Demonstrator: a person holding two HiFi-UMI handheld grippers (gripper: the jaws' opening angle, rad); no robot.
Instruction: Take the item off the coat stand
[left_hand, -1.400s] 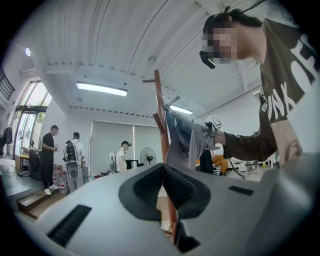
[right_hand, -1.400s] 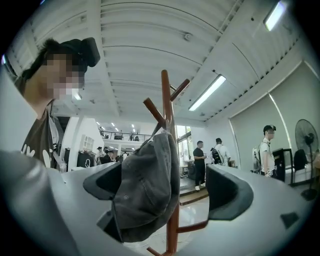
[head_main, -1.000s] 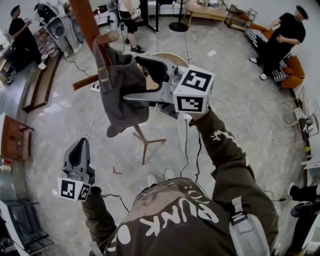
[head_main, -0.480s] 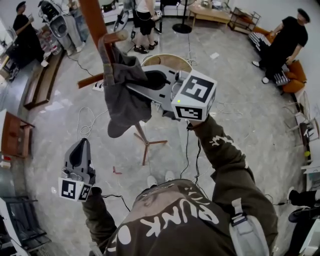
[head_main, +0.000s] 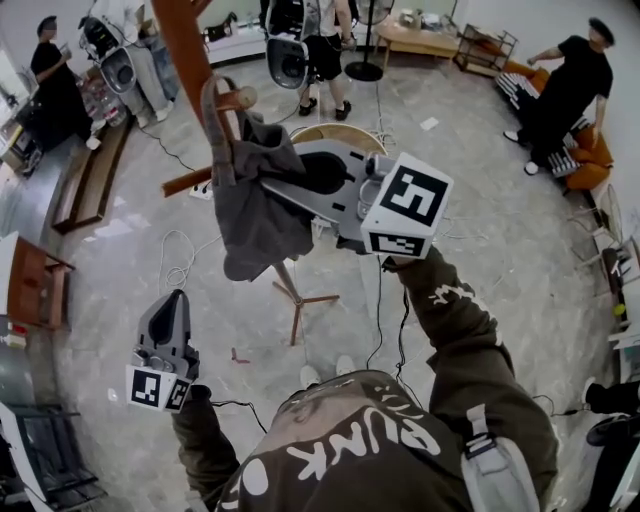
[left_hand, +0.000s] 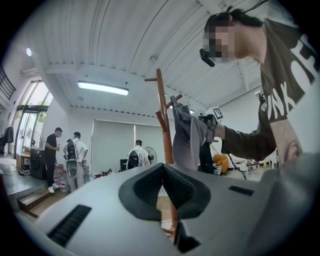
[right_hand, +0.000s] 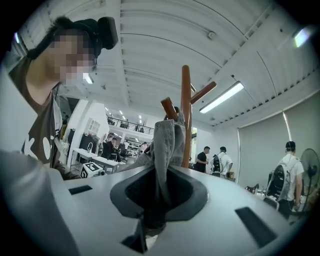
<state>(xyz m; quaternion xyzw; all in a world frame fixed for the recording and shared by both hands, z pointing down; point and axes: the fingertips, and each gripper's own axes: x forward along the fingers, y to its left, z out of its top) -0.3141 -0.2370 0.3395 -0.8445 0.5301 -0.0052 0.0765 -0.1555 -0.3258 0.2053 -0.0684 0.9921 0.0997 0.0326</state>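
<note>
A grey garment (head_main: 255, 205) hangs by its strap from a peg (head_main: 235, 100) of the wooden coat stand (head_main: 185, 50). My right gripper (head_main: 263, 186) reaches level into its side. Its jaws have just been closing and now pinch a fold of the grey cloth (right_hand: 167, 145), with the stand's pole (right_hand: 186, 110) right behind. My left gripper (head_main: 172, 300) hangs low at the left, well away from the stand, shut with nothing in it. From the left gripper view the garment (left_hand: 187, 140) and pole (left_hand: 162, 115) show at a distance.
The stand's legs (head_main: 300, 295) spread on the grey floor in front of my feet. A round wooden table (head_main: 330, 135) is behind the garment and cables (head_main: 180, 265) lie on the floor. A bench (head_main: 85, 170) is at the left. Several people stand around the room.
The right gripper's jaws, open around the garment a second ago, have closed on the cloth, and the gripper has risen a little with it. The left gripper has stayed put.
</note>
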